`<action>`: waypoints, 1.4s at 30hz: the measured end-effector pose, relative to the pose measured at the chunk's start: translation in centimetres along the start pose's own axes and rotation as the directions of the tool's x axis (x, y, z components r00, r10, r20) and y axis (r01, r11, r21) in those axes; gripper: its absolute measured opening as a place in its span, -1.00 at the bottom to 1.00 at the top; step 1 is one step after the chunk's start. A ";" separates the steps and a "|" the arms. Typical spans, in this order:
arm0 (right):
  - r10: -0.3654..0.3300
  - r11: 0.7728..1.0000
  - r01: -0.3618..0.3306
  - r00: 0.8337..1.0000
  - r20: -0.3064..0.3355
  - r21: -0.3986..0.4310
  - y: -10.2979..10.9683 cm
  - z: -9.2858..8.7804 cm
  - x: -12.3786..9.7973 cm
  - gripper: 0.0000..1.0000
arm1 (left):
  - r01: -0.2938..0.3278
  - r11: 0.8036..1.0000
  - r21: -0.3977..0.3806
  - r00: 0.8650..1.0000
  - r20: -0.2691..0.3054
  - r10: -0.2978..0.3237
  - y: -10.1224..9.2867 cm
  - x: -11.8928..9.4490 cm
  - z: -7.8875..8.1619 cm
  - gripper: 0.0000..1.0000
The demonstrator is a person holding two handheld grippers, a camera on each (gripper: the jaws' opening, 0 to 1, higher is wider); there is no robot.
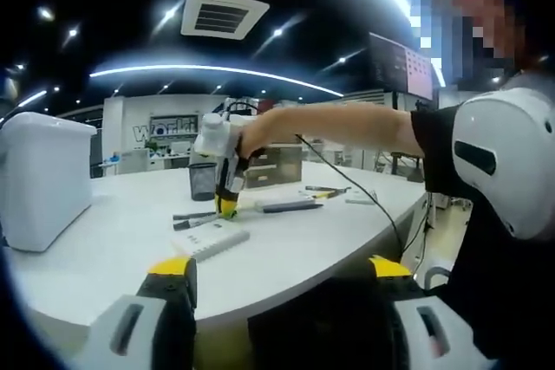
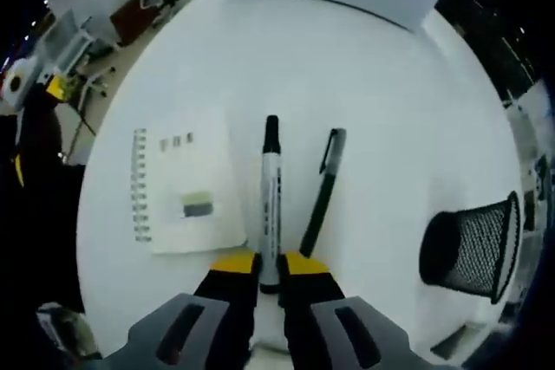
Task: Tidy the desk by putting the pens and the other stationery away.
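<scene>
In the right gripper view a white marker with a black cap (image 2: pixel 270 201) lies on the white desk (image 2: pixel 381 127). My right gripper (image 2: pixel 269 263) is shut on its near end, yellow tips tight against both sides. A black pen (image 2: pixel 317 201) lies just right of it and a spiral notebook (image 2: pixel 186 184) just left. A black mesh pen cup (image 2: pixel 473 244) stands further right. In the left gripper view my left gripper (image 1: pixel 279 270) hangs open off the desk's near edge, holding nothing. From there I see the right gripper (image 1: pixel 227 192) pointing down at the pens (image 1: pixel 195 218), beside the notebook (image 1: pixel 211 238) and the mesh cup (image 1: pixel 202 181).
A white box (image 1: pixel 43 179) stands at the desk's left end. A metal box (image 1: pixel 273 166) sits behind the right gripper. More stationery (image 1: pixel 290 205) and small items (image 1: pixel 325 190) lie to the right. A person's arm (image 1: pixel 347 127) reaches across the desk; a cable trails from it.
</scene>
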State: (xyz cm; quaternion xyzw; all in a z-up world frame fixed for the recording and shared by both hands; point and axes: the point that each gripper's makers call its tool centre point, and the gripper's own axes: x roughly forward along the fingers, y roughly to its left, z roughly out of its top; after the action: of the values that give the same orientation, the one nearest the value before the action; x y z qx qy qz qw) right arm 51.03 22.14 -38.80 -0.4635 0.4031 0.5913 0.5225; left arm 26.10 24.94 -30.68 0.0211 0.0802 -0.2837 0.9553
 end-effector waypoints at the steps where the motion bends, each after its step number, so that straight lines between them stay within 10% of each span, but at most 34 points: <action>1: 0.000 1.000 0.000 1.000 -0.010 -0.003 0.0 0.0 0.0 -0.82 | 0.001 1.000 0.001 1.000 0.001 -0.001 0.0 0.0 0.0 0.56; 18: -0.020 1.000 0.021 0.998 -0.054 0.010 0.1 -0.2 -0.2 -0.87 | -0.004 1.000 -0.007 1.000 0.007 0.004 0.2 -0.2 0.1 0.56; 30: -0.094 0.995 0.093 0.995 0.037 0.041 -0.4 -0.2 -3.2 -0.87 | 0.010 1.000 0.000 1.000 0.011 -0.010 -0.3 0.3 0.5 0.56; 42: -0.143 0.981 0.115 0.973 0.180 0.157 0.6 -4.3 -7.0 -0.87 | 0.022 1.000 0.005 1.000 -0.008 -0.022 -1.0 1.3 0.6 0.55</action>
State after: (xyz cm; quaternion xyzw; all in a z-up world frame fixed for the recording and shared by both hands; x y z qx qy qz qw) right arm 51.17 16.20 -33.05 -0.3905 0.3621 0.5666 0.6287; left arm 26.71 23.37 -30.33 0.0237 0.0836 -0.2943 0.9518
